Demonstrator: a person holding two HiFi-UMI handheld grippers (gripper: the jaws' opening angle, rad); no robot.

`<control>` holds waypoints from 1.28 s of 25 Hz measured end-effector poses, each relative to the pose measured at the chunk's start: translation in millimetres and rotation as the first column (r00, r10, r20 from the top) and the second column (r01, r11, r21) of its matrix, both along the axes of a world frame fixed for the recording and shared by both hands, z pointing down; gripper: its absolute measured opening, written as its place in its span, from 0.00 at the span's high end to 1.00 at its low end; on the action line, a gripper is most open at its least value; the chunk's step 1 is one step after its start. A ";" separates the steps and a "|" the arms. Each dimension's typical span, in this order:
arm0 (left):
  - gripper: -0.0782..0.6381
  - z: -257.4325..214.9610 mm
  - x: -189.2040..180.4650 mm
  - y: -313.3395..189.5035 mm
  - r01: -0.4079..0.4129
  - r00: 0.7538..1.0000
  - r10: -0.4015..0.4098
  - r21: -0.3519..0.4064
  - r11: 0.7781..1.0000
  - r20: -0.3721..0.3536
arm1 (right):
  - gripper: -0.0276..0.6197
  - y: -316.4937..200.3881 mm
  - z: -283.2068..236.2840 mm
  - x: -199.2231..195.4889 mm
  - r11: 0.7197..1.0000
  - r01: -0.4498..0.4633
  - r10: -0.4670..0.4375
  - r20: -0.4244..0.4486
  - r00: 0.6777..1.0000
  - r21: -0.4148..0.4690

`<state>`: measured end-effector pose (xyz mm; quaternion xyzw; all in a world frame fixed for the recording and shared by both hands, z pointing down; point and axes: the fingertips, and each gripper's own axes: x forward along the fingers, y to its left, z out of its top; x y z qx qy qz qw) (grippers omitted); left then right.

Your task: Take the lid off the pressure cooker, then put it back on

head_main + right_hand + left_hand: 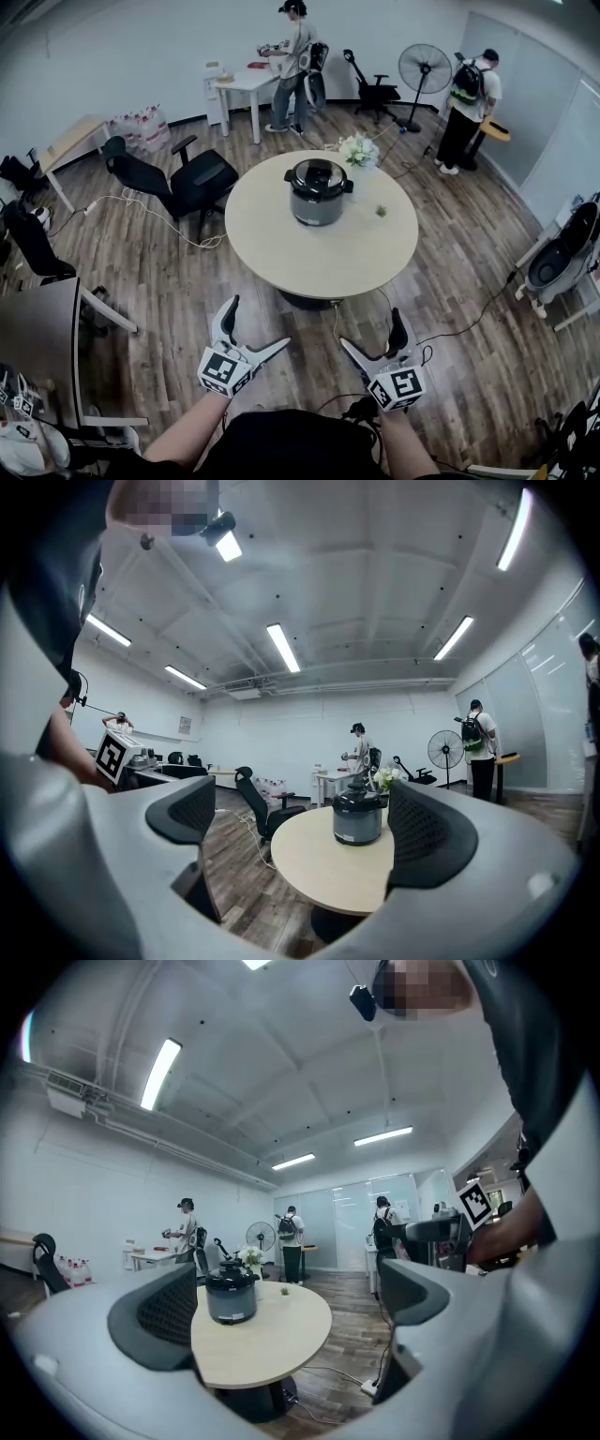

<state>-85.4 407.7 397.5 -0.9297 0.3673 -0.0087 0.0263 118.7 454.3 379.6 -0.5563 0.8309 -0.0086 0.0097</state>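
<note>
Progress: nothing of the task is judged done yet. The pressure cooker [317, 192] is seen upright on the round table [281, 258], toward its far side, just beside a bunch of flowers [359, 150]. A small plant [382, 211] is noted near it on the right. The lid [317, 174] is seated on the pot, with its handle across the top. Whether it is locked cannot be told from this far off.

The left gripper [260, 322] is held low in front of the body, well short of the table edge. Its jaws are spread wide and nothing is gripped. The right gripper [371, 329] is held alongside it in the same way, released and empty. In both gripper views the cooker is framed between the jaws, but only by line of sight. It is well apart from the pads and bare tabletop is seen in front of it.

Left to do, as judged from this: the table is to be approached, the lid handle taken and the lid freed and lifted clear. The lid is then to be set back on and seated. The pot will probably need to be steadied by one gripper while the lid is worked by the other.

An office chair [187, 178] is noted left of the table, clear of the approach.
</note>
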 end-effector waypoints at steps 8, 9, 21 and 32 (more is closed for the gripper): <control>0.07 12.8 18.4 -22.2 0.062 0.998 -0.062 0.000 0.998 0.020 | 0.07 -29.1 15.0 18.1 0.998 0.059 -0.059 0.025 0.998 -0.008; 0.07 15.1 20.7 -27.5 0.060 0.998 -0.060 0.000 0.998 0.023 | 0.07 -34.8 14.3 19.1 0.998 0.061 -0.061 0.020 0.998 -0.002; 0.07 55.9 31.5 -195.1 0.002 1.000 -0.005 -0.075 0.997 -0.029 | 0.07 -190.4 20.8 18.3 0.999 0.035 -0.036 -0.019 0.999 -0.026; 0.07 91.4 36.6 -424.0 -0.166 0.985 0.173 -0.163 0.973 0.026 | 0.07 -409.3 6.8 -2.2 0.996 -0.050 0.044 -0.071 0.996 -0.080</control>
